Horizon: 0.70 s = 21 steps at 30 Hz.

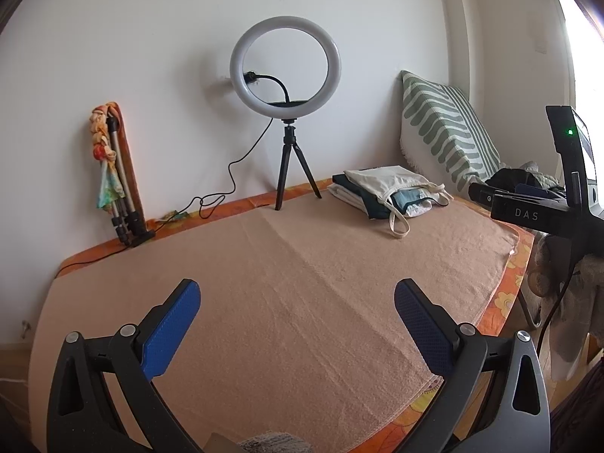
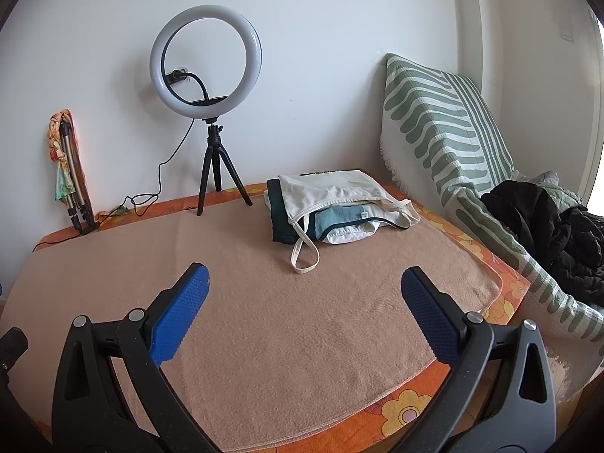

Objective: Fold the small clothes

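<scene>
Right wrist view: the stack of clothes (image 2: 332, 204) lies folded at the far side of the counter (image 2: 264, 321), near the ring light (image 2: 205, 62). Left claw (image 1: 296, 298) and right claw (image 2: 304, 287) gape wide, empty. This fits folding completed or a pile awaiting refolding.

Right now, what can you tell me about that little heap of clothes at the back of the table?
The pile of clothes is a loose stack lying flat on the peach towel, near the far edge, right of the ring light. A dark teal piece sits lowest, white and light blue ones between, and a cream strappy top lies over them, one strap looping out onto the towel. All look like soft cotton. Neither gripper touches it.
</scene>
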Tool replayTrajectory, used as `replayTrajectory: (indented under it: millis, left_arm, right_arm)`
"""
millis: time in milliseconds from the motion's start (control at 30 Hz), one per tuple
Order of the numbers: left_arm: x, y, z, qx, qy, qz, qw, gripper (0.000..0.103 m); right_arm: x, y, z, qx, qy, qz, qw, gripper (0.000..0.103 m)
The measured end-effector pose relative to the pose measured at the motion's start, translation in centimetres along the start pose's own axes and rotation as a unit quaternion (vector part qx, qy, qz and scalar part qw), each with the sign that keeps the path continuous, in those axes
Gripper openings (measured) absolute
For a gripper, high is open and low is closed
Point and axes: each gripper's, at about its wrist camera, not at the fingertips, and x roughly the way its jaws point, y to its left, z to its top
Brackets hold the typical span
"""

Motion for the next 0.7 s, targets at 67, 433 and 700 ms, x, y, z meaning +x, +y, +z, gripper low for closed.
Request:
replayTrajectory:
  millis: [67,433,700]
  left_arm:
    - [-0.11,0.01,-0.01,0.000,0.000,0.001,1.0000,0.102]
    - [-0.45,0.04,0.07,0.000,-0.003,0.002,1.0000,0.102]
    - [-0.59,0.09,0.04,0.002,-0.004,0.002,1.0000,0.102]
  right_arm:
    - [-0.01,0.03,0.00,-0.001,0.000,0.000,1.000,0.103]
    - [0.02,0.15,-0.01,-0.003,0.000,0.001,1.000,0.103]
    - [0.10,0.22,-0.03,-0.003,0.000,0.004,1.000,0.103]
